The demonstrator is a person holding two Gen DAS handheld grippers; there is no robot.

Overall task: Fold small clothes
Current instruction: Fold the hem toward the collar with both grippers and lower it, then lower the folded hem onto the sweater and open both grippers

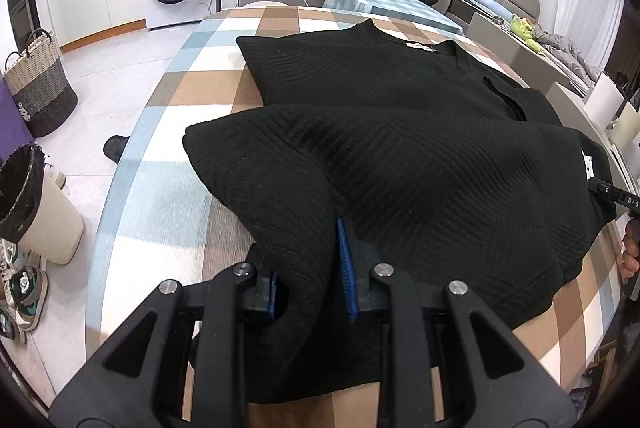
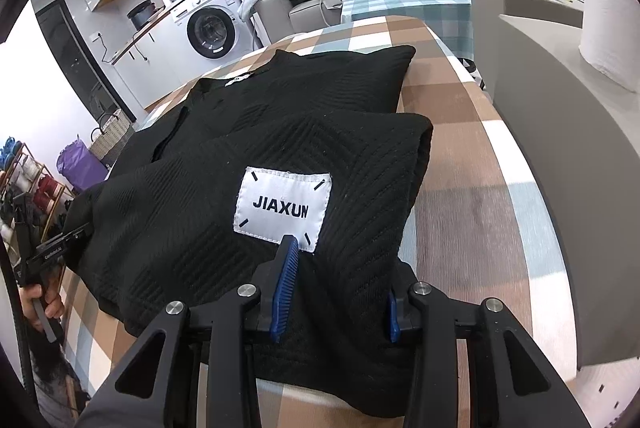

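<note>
A checked table (image 1: 168, 132) fills a laundry-cluttered room. The black top (image 1: 400, 148) lies along its near edge, hem doubled over. Left gripper (image 1: 312, 284) and right gripper (image 2: 336, 308) each pinch a hem corner, seemingly clenched, keeping the fold square.

One black garment (image 1: 400, 156) (ribbed), two tools (image 1: 312, 268), one bin (image 1: 40, 204).

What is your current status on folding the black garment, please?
Left gripper and right gripper both clamped on black garment's near hem. Garment part-folded on checked table. Nothing in the way.
</note>
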